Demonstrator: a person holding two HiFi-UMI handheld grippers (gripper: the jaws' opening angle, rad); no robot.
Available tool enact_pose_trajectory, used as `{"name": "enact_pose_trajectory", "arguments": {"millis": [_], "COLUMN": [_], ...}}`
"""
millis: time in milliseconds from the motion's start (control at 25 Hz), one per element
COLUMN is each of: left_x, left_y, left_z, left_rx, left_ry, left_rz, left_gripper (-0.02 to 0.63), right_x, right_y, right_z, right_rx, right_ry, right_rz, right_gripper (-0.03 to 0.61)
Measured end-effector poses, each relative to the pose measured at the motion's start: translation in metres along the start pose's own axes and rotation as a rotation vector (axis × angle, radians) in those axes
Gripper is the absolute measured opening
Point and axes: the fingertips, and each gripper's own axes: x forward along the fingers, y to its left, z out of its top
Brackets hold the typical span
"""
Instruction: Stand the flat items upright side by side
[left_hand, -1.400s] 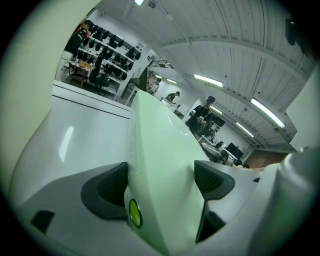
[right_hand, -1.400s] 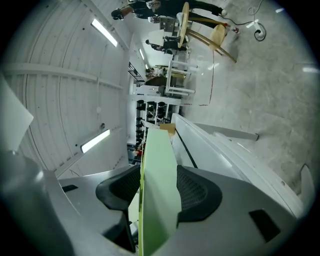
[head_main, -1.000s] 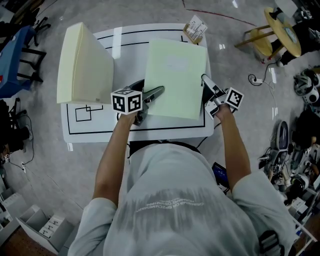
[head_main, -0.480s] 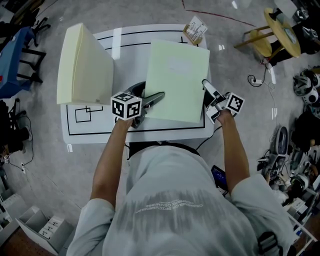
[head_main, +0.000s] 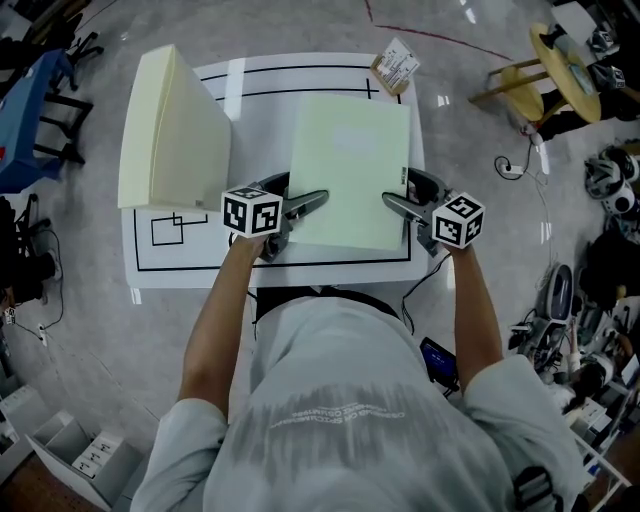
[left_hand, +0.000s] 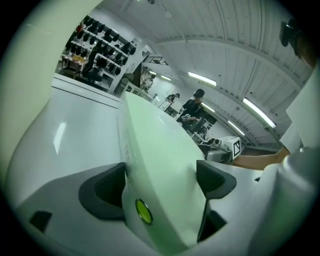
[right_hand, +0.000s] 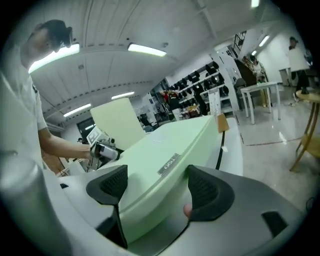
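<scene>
Head view: the green folder (head_main: 350, 165) lies mid-bench (head_main: 180, 255), with the cream folder (head_main: 170, 130) upright at the left edge and bare bench between them. Left gripper view: the left tool (left_hand: 160, 182) clamps the green folder's near corner. Right gripper view: the right tool (right_hand: 155, 187) is wide and opening, with the opposite corner between its jaws.

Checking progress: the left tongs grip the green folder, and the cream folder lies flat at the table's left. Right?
No: the cream folder stands upright at the table's left, as the right gripper view shows. The left tongs do grip the green folder.
</scene>
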Motion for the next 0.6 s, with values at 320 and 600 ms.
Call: {"name": "enact_pose_trajectory", "arguments": {"millis": [320, 600], "left_x": [0.007, 0.007], "left_y": [0.005, -0.008], "left_z": [0.007, 0.011], "left_rx": [-0.086, 0.009], "left_ry": [0.019, -0.032], "left_rz": [0.004, -0.021], "left_gripper": [0.451, 0.449], "right_x": [-0.009, -0.033], "right_y": [0.012, -0.005], "right_z": [0.037, 0.053], "right_rx": [0.139, 0.467], "right_ry": [-0.258, -0.466], "right_rz": [0.010, 0.030], "right_gripper": [0.391, 0.387]}}
